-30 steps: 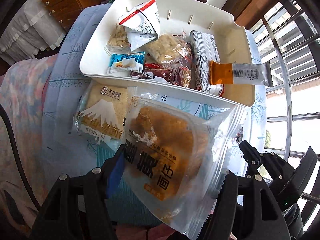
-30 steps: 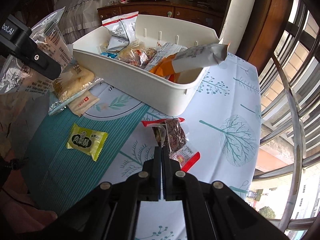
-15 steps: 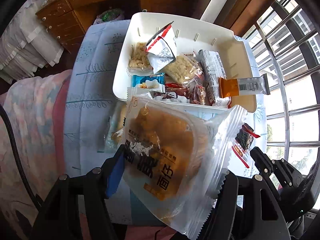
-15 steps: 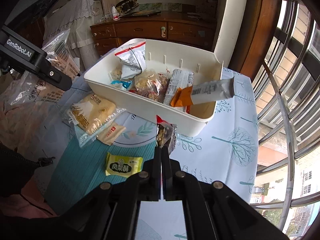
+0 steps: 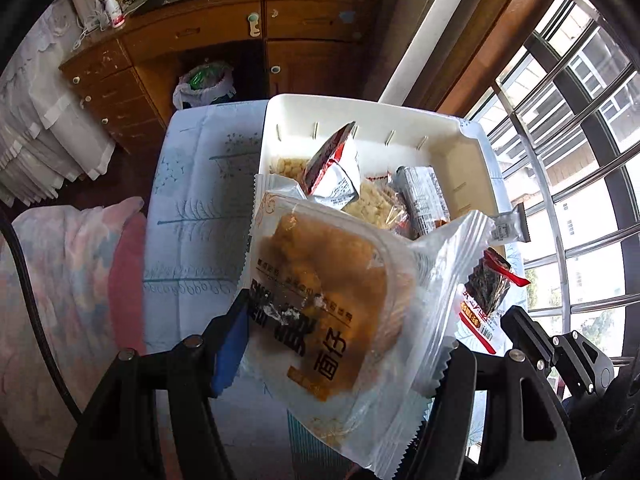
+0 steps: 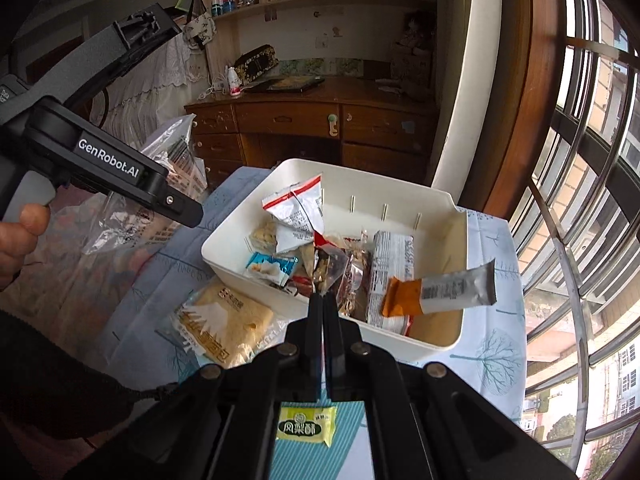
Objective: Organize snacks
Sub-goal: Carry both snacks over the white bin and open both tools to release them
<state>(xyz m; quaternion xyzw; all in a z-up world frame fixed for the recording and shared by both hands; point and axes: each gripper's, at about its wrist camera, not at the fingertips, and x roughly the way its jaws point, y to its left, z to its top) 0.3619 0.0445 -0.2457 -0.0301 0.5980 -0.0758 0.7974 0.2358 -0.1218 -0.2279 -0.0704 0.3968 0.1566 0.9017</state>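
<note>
Right gripper [image 6: 322,294] pinched tight on a small dark snack packet [image 6: 326,266], hanging over the white bin [image 6: 436,336] at centre frame. Left gripper [image 6: 176,208] upper left, a clear bag [image 6: 160,196] behind it. Yellow packet [image 6: 306,426] bottom centre.

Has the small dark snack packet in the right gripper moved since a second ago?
Yes. The dark snack packet was on the tablecloth short of the white bin; now the right gripper holds it above the bin's near rim.

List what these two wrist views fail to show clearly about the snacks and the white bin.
- Left wrist view: the held bread packet covers the near part of the white bin.
- Right wrist view: the right gripper hides most of its small dark packet; the label is unreadable.
- Right wrist view: the gripper frame cuts off the yellow pastry packet.
</note>
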